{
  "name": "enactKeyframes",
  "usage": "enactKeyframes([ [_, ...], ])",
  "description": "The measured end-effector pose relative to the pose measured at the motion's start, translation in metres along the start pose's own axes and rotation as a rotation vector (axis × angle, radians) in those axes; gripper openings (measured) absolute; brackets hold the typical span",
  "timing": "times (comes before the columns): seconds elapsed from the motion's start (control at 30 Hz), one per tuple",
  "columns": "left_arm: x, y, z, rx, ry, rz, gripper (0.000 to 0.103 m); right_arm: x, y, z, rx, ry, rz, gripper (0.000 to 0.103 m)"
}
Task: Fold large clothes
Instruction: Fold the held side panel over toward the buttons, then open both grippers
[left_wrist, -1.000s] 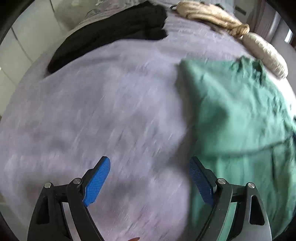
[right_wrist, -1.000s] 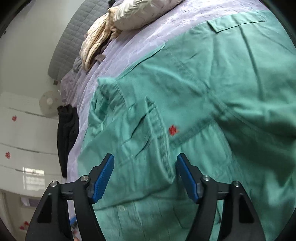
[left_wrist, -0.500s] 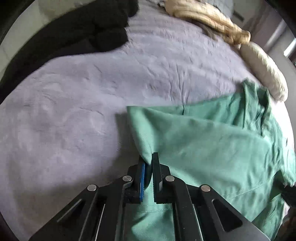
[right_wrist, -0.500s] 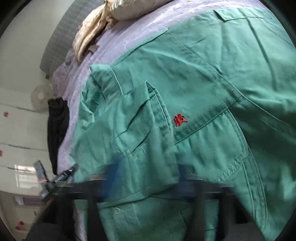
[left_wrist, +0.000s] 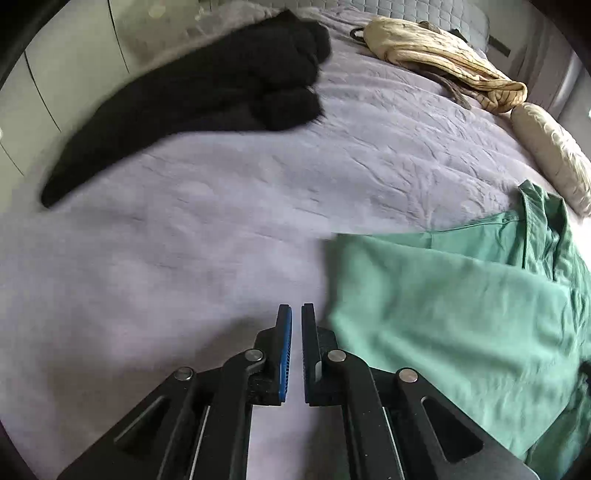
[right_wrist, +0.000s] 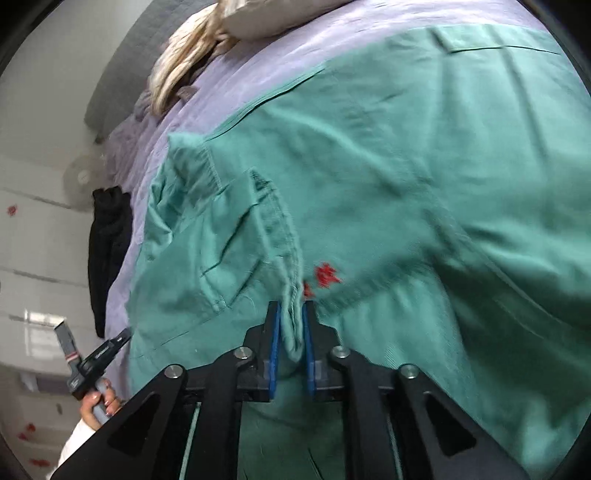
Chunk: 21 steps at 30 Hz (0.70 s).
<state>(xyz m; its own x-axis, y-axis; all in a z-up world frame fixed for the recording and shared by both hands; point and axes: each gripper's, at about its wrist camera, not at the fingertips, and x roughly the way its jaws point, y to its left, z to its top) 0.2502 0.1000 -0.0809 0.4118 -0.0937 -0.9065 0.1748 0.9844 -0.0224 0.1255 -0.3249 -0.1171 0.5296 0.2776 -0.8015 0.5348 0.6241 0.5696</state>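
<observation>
A large green shirt (left_wrist: 443, 314) lies spread on a lilac bed cover (left_wrist: 184, 240). In the left wrist view my left gripper (left_wrist: 296, 308) is shut with nothing between its blue pads, just left of the shirt's edge and over bare cover. In the right wrist view the shirt (right_wrist: 388, 166) fills the frame. My right gripper (right_wrist: 291, 306) has a bunched fold of the shirt's front placket between its pads, next to red embroidery (right_wrist: 325, 275). Its jaws are opening slightly, and the pads still press on the fabric.
A black garment (left_wrist: 207, 88) lies at the bed's far left and a beige garment (left_wrist: 436, 48) at the far end. A cream pillow (left_wrist: 550, 147) sits at the right. A hand (right_wrist: 99, 402) holding the other gripper shows at lower left. White cabinets stand beyond the bed.
The left gripper shut on the shirt's edge, then came off it and now sits left of the shirt with nothing in it. The right gripper went from wide open to pinching the placket fold.
</observation>
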Motion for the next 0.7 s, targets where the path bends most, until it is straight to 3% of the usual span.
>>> enactKeyframes([
  [0.17,-0.053,0.001,-0.027,0.084,0.002,-0.104,0.006,-0.032,0.017,-0.014,-0.060,-0.037,0.031,0.023],
  [0.3,-0.059,-0.030,-0.059,0.155,0.032,-0.185,0.006,-0.025,0.039,-0.017,-0.106,-0.046,0.078,0.023],
  [0.43,-0.020,-0.040,-0.088,0.158,0.125,-0.096,0.006,0.004,0.033,-0.016,-0.078,-0.028,0.008,0.023],
  [0.47,-0.015,-0.035,-0.095,0.151,0.132,-0.087,0.006,0.012,0.022,-0.019,-0.050,-0.006,-0.011,0.018],
  [0.53,-0.015,-0.023,-0.102,0.136,0.114,-0.106,0.006,0.009,0.005,-0.025,-0.003,-0.006,0.047,0.016],
  [0.7,-0.028,-0.016,-0.098,0.140,0.144,-0.039,0.006,-0.011,-0.010,-0.039,0.012,0.016,0.028,0.019],
])
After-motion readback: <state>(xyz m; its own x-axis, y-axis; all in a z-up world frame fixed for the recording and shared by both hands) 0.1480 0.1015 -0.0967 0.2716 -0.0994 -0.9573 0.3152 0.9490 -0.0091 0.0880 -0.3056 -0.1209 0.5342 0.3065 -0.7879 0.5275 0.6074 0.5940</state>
